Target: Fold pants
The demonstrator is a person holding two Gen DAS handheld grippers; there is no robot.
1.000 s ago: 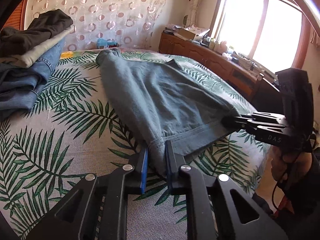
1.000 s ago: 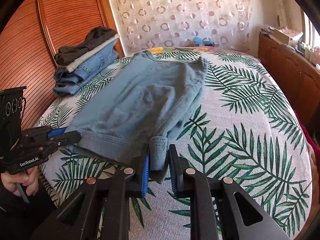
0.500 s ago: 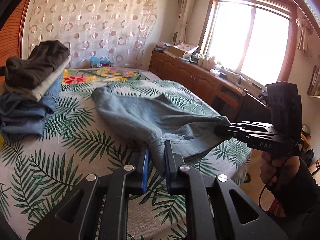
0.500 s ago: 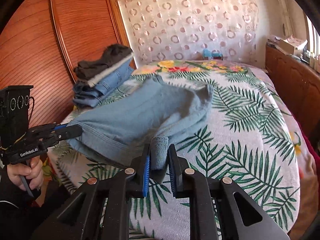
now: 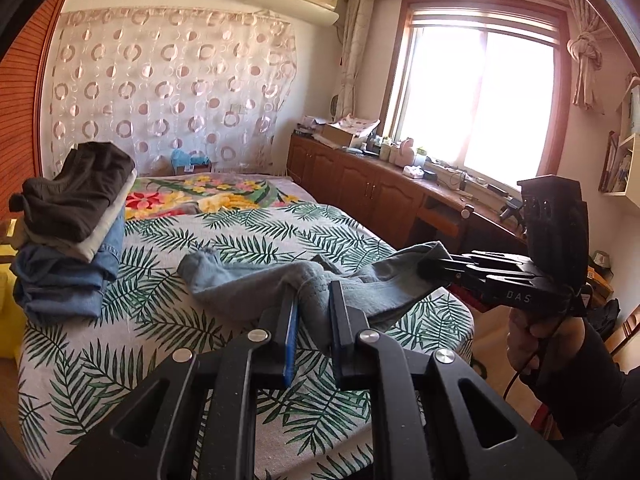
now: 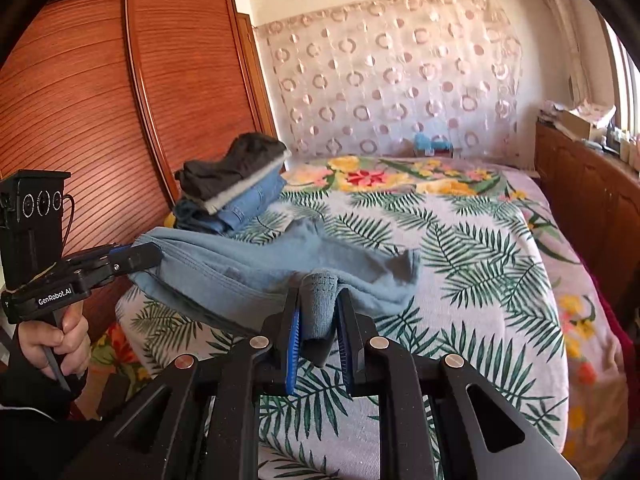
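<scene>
Both hand-held grippers hold the blue pants (image 5: 360, 292) up off the near edge of the bed (image 5: 132, 328). The left hand-held gripper (image 5: 314, 320) is clamped on one bunched corner of the hem; the right hand-held gripper (image 6: 318, 320) pinches the other. The far end of the pants trails on the leaf-print cover. A stack of folded clothes (image 6: 236, 188) sits at the far left, near the wooden wardrobe (image 6: 120, 100).

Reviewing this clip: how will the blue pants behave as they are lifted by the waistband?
Likely floppy: the blue pants sag between the left hand-held gripper and right hand-held gripper. Probably light, bunching easily. The far end trails on the bed.
</scene>
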